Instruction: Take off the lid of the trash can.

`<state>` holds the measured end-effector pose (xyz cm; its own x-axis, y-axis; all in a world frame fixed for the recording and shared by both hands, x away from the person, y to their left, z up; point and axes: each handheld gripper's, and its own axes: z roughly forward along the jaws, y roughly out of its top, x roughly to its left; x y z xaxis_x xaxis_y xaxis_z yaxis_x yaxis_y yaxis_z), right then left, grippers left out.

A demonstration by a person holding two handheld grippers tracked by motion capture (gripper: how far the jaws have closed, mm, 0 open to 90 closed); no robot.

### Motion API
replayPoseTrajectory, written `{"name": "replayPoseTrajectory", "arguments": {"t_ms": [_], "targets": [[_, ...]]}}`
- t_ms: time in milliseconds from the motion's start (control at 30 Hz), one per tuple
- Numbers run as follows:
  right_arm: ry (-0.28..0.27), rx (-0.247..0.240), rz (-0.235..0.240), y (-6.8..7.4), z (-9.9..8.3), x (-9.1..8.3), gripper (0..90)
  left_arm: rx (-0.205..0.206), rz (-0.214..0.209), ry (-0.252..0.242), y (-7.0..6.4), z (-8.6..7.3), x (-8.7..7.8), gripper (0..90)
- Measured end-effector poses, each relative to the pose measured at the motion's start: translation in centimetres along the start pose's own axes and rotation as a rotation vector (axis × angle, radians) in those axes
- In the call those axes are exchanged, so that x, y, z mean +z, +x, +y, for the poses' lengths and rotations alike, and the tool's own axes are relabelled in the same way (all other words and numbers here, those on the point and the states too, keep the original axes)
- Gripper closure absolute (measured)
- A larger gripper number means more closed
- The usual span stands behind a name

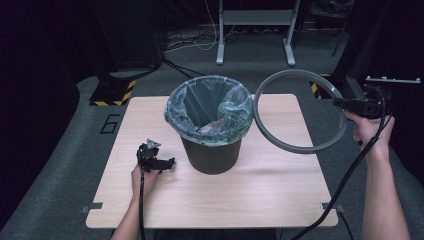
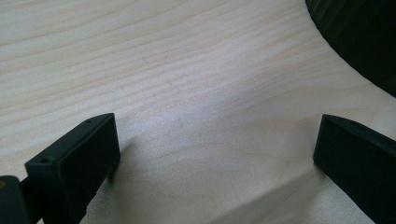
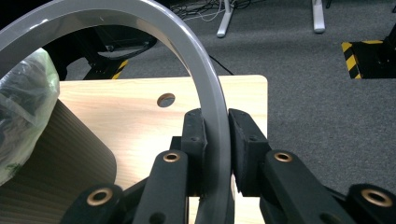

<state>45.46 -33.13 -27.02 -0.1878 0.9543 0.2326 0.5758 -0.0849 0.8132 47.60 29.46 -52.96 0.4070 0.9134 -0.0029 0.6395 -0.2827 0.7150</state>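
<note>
Ring [image 1: 300, 111], grey, one in count: I see it held up in the air off the right side of the bin [image 1: 210, 125], its far-right edge pinched in my right gripper [image 1: 350, 104], its left arc hanging just beside the bin's rim and its lower arc over the table [image 1: 210, 200]. One bin, dark and ribbed, stands upright near the middle of the one light wooden table, lined with one pale green bag [image 1: 235, 102] folded over its rim; something pale lies inside, too unclear to name. Two grippers in all. My left gripper [image 1: 167, 162] rests low on the table just left of the bin's base, apart from it. The high view gives the whole layout, ring and bin together. The right gripper view adds what that one cannot: both jaws closed flat against the ring's band [image 3: 212, 121], one on each face, plus a round hole [image 3: 165, 99] in the table top and a bulge of the bag [image 3: 25, 100] at the left edge. The left gripper view shows its jaws spread wide with bare wood grain [image 2: 187, 93] between them and the bin's dark wall [image 2: 359, 37] in the upper right corner.
</note>
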Motion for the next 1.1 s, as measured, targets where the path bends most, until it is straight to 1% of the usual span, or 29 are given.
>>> {"name": "replayPoseTrajectory", "arguments": {"t_ms": [200, 633, 900, 1100], "targets": [[0.009, 0.004, -0.003, -0.3, -0.4, 0.3, 77.1, -0.001, 0.001, 0.000, 0.0, 0.0, 0.0, 0.3], [0.011, 0.015, -0.015, -1.1, -1.1, 0.3, 77.2, -0.003, 0.001, -0.001, 0.0, 0.0, 0.0, 0.3], [0.032, 0.019, -0.034, -1.8, -2.2, 1.0, 77.2, -0.003, 0.001, -0.001, 0.0, 0.0, 0.0, 0.3], [0.043, 0.020, -0.039, -2.2, -3.0, 1.7, 77.2, -0.003, 0.001, -0.001, 0.0, 0.0, 0.0, 0.3]]}}
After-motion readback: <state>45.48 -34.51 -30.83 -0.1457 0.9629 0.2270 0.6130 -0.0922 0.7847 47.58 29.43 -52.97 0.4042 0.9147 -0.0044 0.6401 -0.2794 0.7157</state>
